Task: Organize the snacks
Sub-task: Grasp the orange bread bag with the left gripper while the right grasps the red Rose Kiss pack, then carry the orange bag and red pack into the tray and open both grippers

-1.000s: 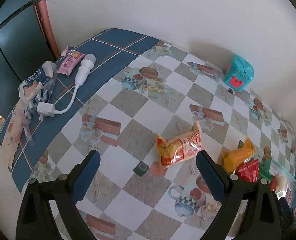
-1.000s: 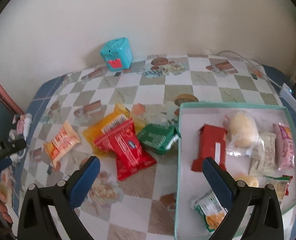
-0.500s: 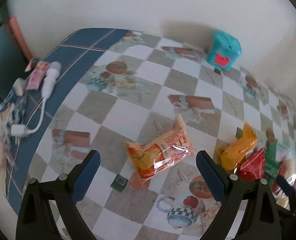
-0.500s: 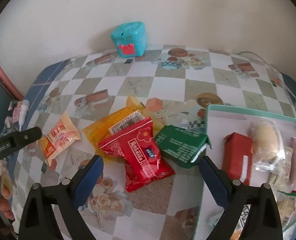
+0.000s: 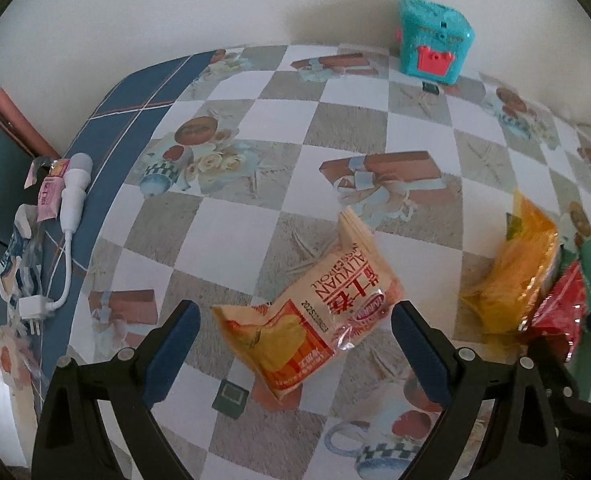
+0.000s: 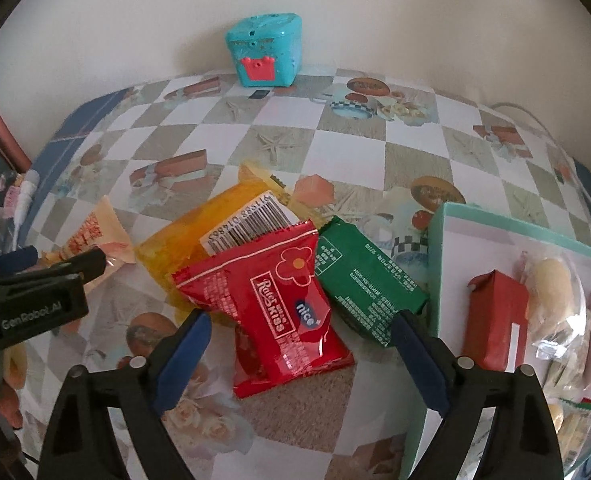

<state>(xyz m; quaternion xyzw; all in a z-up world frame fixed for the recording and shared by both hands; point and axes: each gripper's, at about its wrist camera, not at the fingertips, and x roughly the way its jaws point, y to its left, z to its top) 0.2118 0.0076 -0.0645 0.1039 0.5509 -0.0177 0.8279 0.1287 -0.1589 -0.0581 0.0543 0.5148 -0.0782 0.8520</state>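
My left gripper [image 5: 295, 344] is open, its fingers on either side of an orange and cream snack packet [image 5: 315, 316] lying on the table; the packet also shows in the right wrist view [image 6: 91, 236]. My right gripper [image 6: 299, 344] is open and straddles a red snack packet [image 6: 279, 312]. Under and beside it lie a yellow packet [image 6: 207, 240] and a green packet [image 6: 363, 276]. A teal-rimmed tray [image 6: 439, 256] at the right holds a red box [image 6: 495, 324] and several wrapped snacks. The left gripper shows in the right wrist view [image 6: 35, 292].
A turquoise toy box [image 6: 265, 50] stands at the back by the wall. A white charger with cable [image 5: 71, 208] and small packets lie on the blue left edge of the tablecloth. The yellow and red packets [image 5: 527, 280] show at the right of the left wrist view.
Both grippers have moved forward and down toward the table. The orange packet now lies between my left fingers and the red packet between my right fingers. Both stay open.
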